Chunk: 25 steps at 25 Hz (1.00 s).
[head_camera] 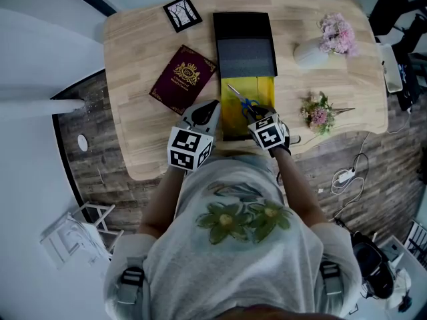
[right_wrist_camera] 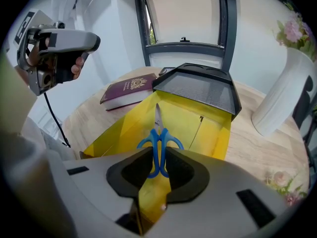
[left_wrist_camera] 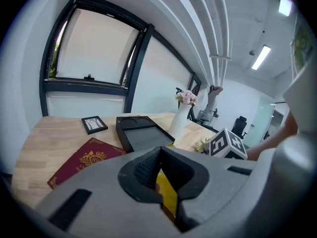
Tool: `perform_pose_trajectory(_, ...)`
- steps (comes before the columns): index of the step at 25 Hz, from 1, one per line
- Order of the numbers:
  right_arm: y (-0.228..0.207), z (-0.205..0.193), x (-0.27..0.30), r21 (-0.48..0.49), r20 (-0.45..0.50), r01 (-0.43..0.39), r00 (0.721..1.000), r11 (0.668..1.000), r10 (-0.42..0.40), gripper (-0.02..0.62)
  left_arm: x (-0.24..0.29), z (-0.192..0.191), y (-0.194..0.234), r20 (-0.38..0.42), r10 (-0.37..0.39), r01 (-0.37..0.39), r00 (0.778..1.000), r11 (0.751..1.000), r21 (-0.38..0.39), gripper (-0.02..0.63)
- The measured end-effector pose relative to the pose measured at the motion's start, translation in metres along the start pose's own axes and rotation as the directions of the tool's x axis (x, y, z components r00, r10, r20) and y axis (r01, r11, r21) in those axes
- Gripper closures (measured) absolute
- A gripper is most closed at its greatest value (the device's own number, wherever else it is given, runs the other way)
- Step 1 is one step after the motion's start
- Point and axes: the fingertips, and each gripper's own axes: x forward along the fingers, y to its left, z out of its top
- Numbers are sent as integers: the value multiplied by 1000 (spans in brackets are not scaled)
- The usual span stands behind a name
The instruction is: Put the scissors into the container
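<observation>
wooden table (head_camera: 133,79); right tool (right_wrist_camera: 157,155) clamps scissors (right_wrist_camera: 158,133) above container (right_wrist_camera: 198,115).

Left hand-held gripper (head_camera: 202,114) at 9 o'clock of the right one, jaws pressed together on nothing, right hand-held gripper (head_camera: 257,115) clamped on the scissors (right_wrist_camera: 158,139) handles, both pointing toward 12 o'clock, bare forearms (head_camera: 163,199) converging ahead of the chest.
</observation>
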Motion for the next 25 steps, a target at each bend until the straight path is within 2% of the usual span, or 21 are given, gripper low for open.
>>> perform_pose_trajectory(25,4,-3,16,-38,-77,-6,997,999,3,514,2,-2,3,-8,-7,7,1000,1000,-4,600)
